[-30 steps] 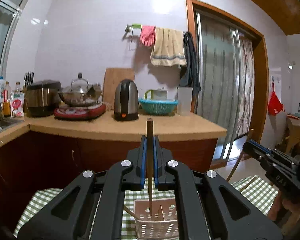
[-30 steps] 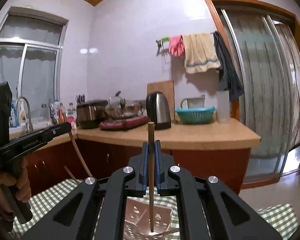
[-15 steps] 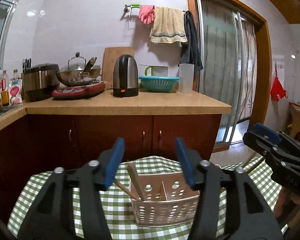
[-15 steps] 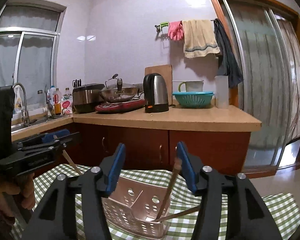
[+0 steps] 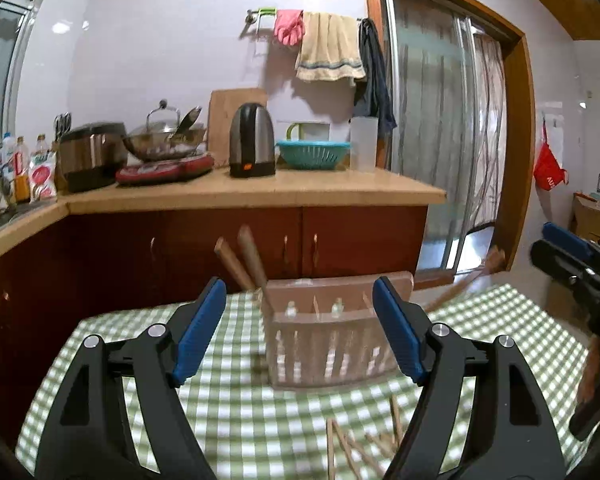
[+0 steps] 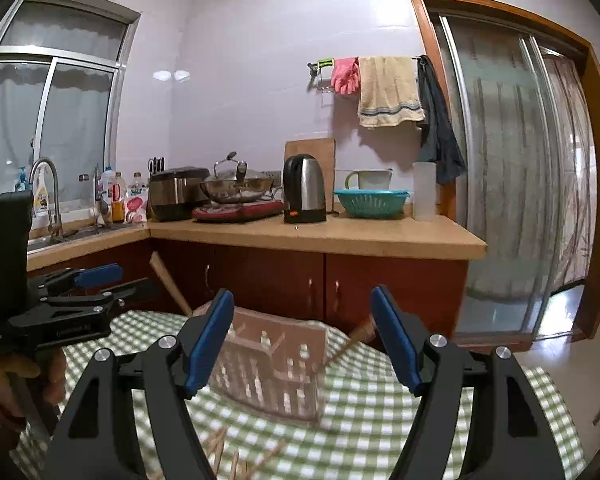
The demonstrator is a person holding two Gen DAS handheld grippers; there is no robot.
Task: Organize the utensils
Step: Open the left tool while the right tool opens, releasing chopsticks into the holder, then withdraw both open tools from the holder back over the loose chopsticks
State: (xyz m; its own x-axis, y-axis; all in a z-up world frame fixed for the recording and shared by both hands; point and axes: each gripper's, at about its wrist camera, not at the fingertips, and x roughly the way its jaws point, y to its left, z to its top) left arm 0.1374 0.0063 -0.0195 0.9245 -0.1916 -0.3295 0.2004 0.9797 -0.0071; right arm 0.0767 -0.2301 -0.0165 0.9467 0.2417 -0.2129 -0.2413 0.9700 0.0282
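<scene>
Now both tools are spreading their jaws with nothing between them: the left tool and the right tool each face the pinkish slotted utensil basket on the green-checked table. Wooden chopsticks lean out of the basket; loose ones lie in front.

**Both grippers wide, nothing held**

Left gripper – jaws apart and opening, nothing between the pads, tilted slightly down. Right gripper – same: jaws spreading, empty. A hand grips the left gripper's handle, seen from the right wrist.
</scene>
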